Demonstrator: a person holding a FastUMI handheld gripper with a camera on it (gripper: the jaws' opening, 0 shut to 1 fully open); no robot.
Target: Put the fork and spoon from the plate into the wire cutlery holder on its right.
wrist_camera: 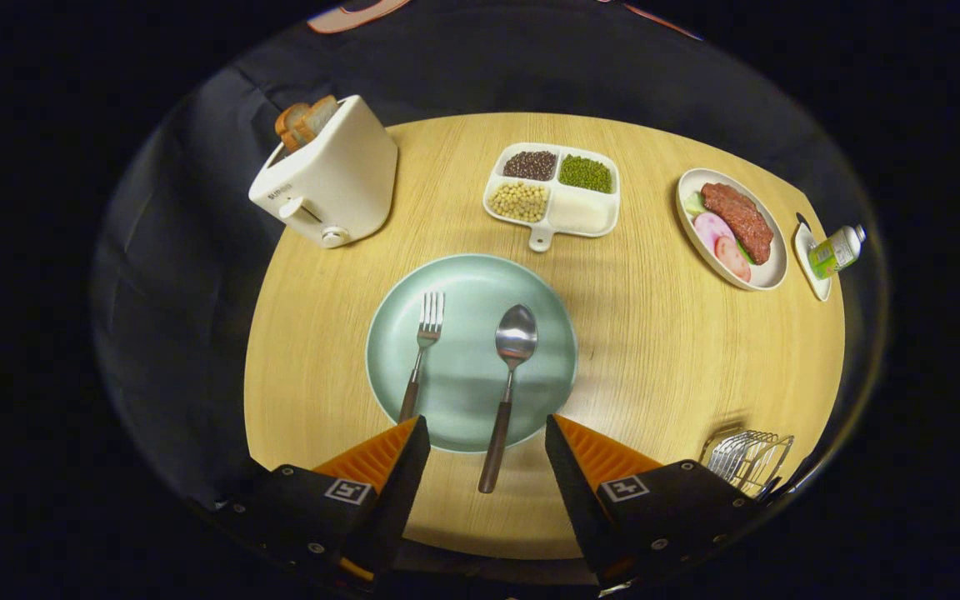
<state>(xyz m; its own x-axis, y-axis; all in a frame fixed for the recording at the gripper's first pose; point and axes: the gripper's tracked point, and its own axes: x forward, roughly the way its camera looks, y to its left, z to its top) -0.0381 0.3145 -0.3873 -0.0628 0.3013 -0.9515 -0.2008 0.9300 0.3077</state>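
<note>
A pale green plate (547, 333) sits on the round wooden table just ahead of my fingers. On it lie a fork (422, 350) to the left and a spoon (508, 375) to the right, both with dark brown handles pointing toward me. The spoon's handle overhangs the plate's near rim and ends between my fingers. The fork's handle ends beside my left fingertip. My gripper (487, 427) hovers open above them, holding nothing. The wire cutlery holder (748, 458) stands to the right, beside my right finger near the table's edge.
Beyond the plate stand a white toaster (330, 179) with bread slices, a white divided dish (553, 196) of beans and grains, an oval plate (767, 275) with meat and sliced vegetables, and a small dish (807, 271) under a little bottle (837, 250).
</note>
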